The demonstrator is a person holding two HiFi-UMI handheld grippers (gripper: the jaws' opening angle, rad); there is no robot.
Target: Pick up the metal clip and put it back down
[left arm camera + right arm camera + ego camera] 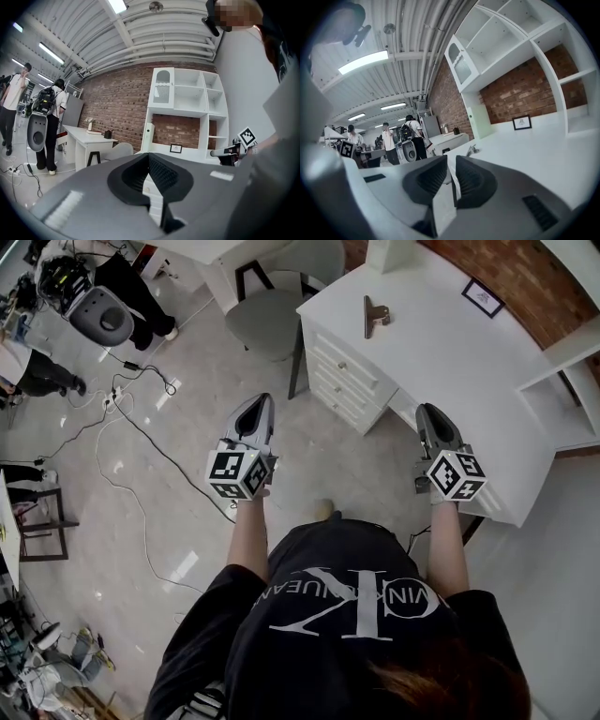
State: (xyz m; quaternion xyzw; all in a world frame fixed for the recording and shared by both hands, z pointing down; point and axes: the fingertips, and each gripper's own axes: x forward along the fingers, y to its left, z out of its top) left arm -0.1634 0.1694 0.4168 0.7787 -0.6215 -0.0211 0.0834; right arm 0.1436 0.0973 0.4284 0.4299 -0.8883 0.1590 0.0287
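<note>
Grey floor [187,399] fills the left of the head view. A grey chair [267,320] stands on it, just left of the white worktop [469,381].

The left gripper [255,401] is held over the floor, short of the drawers [342,381] and off the worktop. Its jaws point forward and slightly right. In the left gripper view the pads meet at the tips with nothing between them. The left forearm [248,540] is extended forward and roughly level, with the marker cube at the wrist end.

The clip [375,315] lies flat on the worktop near its far left corner, close to the edge above the drawers. Its long axis runs away from the person. The broad end lies toward the far edge and the narrow end points back toward the near edge. It is well apart from both grippers and touches neither.

The right gripper [427,411] is held low over the near part of the worktop, beside the edge above the drawers. Its jaws point forward along the surface. In the right gripper view the pads stand a narrow slit apart over their full length and hold nothing. The clip [471,150] shows ahead and slightly right of the slit. The right forearm [448,549] is extended forward, about parallel to the left forearm.

A small frame [483,298] stands at the far edge of the worktop against the brick wall. White shelves [562,399] adjoin the right edge.
</note>
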